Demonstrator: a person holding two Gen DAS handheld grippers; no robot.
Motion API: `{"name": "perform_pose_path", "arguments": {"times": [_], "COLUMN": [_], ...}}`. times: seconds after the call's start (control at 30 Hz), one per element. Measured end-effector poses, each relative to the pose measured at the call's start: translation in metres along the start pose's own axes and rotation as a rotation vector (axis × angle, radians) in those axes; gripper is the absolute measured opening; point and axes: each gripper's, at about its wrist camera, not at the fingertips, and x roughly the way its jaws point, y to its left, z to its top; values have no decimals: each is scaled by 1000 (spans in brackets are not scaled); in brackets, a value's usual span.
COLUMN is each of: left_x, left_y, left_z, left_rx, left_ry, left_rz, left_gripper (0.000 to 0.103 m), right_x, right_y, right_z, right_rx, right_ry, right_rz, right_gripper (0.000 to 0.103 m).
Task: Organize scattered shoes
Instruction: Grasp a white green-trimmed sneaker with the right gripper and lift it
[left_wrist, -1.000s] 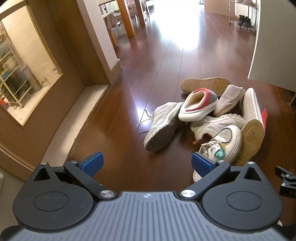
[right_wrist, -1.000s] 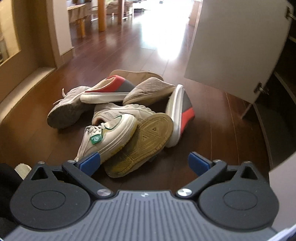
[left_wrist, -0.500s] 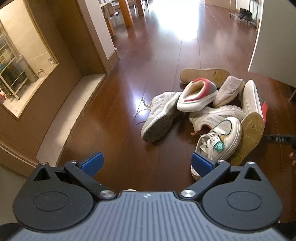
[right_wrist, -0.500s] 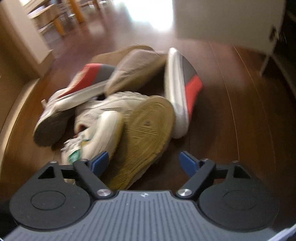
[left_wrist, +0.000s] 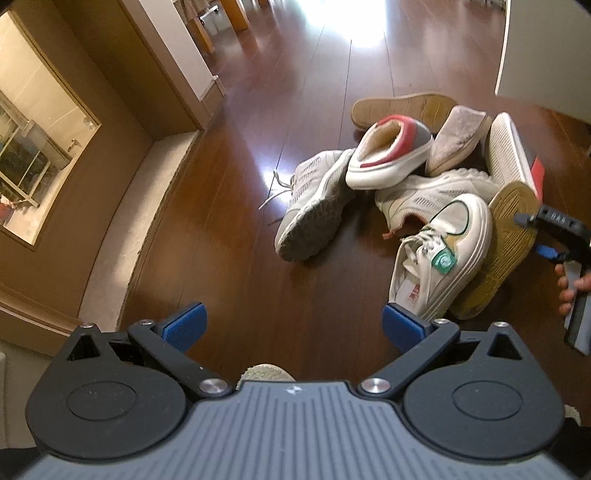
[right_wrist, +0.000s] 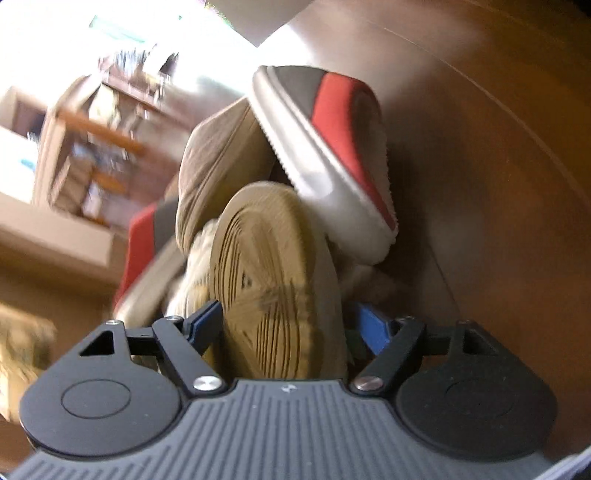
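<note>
My right tongs (right_wrist: 284, 325) straddle the overturned sneaker with the ridged tan rubber sole (right_wrist: 266, 295), blue pads beside its edges; whether they grip yet, I cannot tell. Beyond it leans a fleece-lined red-and-grey slipper (right_wrist: 343, 122). My left tongs (left_wrist: 291, 326) hang wide and empty, the tangled pile (left_wrist: 417, 192) ahead on glossy dark wooden floor (left_wrist: 221, 221).

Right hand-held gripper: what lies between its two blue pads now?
The tan-soled shoe, sole toward the camera, sits between the pads of the right hand-held gripper; the right wrist view shows it.
</note>
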Motion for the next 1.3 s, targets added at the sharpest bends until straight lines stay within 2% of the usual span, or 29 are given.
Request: {"name": "perform_pose_path", "arguments": {"times": [0.13, 0.23, 0.27, 0.3, 0.33, 0.4, 0.47, 0.53, 0.57, 0.73, 0.8, 0.83, 0.93, 0.97, 1.0, 1.03, 1.1, 1.13, 1.2, 1.23, 1.3], "left_x": [15, 26, 32, 34, 35, 38, 36, 29, 26, -1, -10, -16, -31, -31, -32, -34, -35, -35, -36, -34, -29], "left_y": [-11, -22, -28, -30, -33, -40, -44, -44, -44, -45, -48, -49, -57, -59, -62, -66, -71, -72, -74, -75, -78], "left_z": [-2, -2, -2, -2, -3, -4, -7, -9, -8, -4, -3, -4, -7, -7, -7, -8, -8, -8, -9, -9, -8], "left_rx": [36, 34, 28, 25, 23, 22, 38, 37, 31, 2, 7, 13, 38, 43, 54, 68, 83, 87, 94, 96, 101], "left_ry": [49, 90, 112, 121, 127, 144, 143, 124, 115, 56, 35, 21, -14, -18, -21, -24, -29, -33, -42, -45, -43], "left_rz": [-3, -23, -42, -51, -62, -91, -93, -77, -78, -120, -142, -153, -185, -189, -190, -190, -184, -179, -168, -161, -148], "left_gripper": [102, 102, 102, 102, 102, 102, 102, 102, 102, 102, 102, 102, 102, 102, 102, 102, 102, 102, 102, 102, 102], "right_x": [16, 29, 31, 33, 35, 34, 27, 18, 13, -19, -39, -48, -76, -88, -93, -97, -104, -106, -117, -122, -132], "right_y": [-17, -23, -24, -24, -23, -13, 9, 33, 44, 109, 132, 138, 142, 133, 126, 115, 79, 64, 47, 42, 49], "right_z": [-8, -16, -17, -19, -20, -17, -11, -8, -8, -21, -34, -40, -66, -82, -91, -99, -117, -122, -123, -121, -105], "right_rx": [64, 111, 124, 137, 142, 97, 0, -100, -148, -518, -771, -886, -1332, -1591, -1731, -1878, -2191, -2249, -2251, -2225, -2044], "right_ry": [1, 10, 5, 1, -2, 12, 23, 26, 27, 31, 39, 41, 30, 32, 44, 70, 208, 293, 355, 384, 419], "right_rz": [49, 91, 108, 124, 133, 97, 30, -18, -36, -233, -325, -338, -367, -367, -361, -364, -423, -453, -491, -511, -551], "right_gripper": [91, 91, 87, 76, 70, 63, 55, 37, 34, 32, 32, 32, 33, 33, 39, 48, 53, 53, 53, 53, 53]}}
